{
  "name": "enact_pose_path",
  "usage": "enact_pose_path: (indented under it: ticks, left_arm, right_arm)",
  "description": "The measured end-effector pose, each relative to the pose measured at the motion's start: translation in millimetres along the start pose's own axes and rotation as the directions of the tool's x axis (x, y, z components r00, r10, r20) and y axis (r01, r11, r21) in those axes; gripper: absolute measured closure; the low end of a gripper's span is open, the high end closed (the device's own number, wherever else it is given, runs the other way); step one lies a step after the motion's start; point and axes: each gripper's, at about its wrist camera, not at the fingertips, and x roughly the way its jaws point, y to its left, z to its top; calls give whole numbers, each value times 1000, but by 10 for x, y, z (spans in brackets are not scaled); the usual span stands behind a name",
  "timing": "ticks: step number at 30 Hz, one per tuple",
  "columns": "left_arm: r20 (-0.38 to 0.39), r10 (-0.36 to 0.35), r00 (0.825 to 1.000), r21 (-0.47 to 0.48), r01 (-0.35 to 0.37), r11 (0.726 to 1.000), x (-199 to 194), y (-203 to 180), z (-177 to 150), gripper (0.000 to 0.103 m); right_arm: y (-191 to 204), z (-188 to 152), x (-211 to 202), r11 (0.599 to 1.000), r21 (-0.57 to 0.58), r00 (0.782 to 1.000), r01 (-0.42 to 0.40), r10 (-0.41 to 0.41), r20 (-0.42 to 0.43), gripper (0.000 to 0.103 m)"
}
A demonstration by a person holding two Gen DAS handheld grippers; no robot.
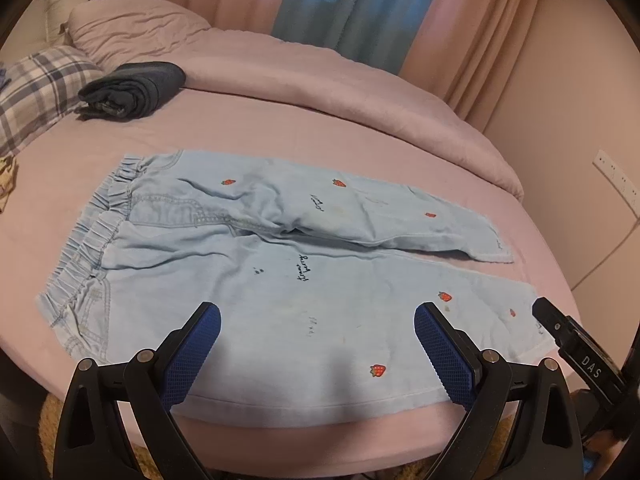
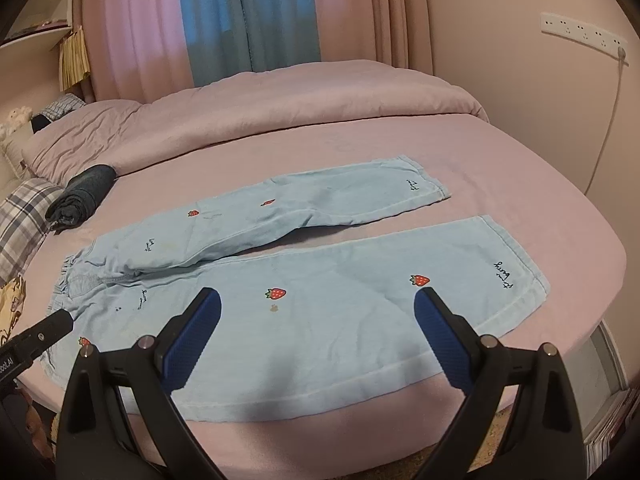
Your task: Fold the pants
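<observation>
Left gripper (image 1: 318, 354) and right gripper (image 2: 318, 338) held wide apart at the near edge of the bed (image 2: 520, 184), empty, hovering just above the near leg, probably to be ready for taking its long hem side. Pants (image 1: 248, 264) spread flat across the pink sheet, waistband (image 1: 100, 216) toward the left and both cuffs toward the right, legs slightly apart, so not yet folded and, by judgement, laid open for bringing one leg over the other. Farther back, a dark rolled garment (image 1: 136, 90) beside the plaid pillow (image 1: 36, 92), well apart from the work, and a bunched blanket (image 2: 280, 100) before the curtains (image 2: 248, 12).
</observation>
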Motion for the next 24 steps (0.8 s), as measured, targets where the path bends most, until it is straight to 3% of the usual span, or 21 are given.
enact_pose_path:
  ticks: [24]
  left_arm:
    - [-23, 102, 994, 28, -102, 994, 50, 43, -26, 5]
  right_arm:
    - [37, -25, 92, 1000, -1, 999, -7, 7, -45, 5]
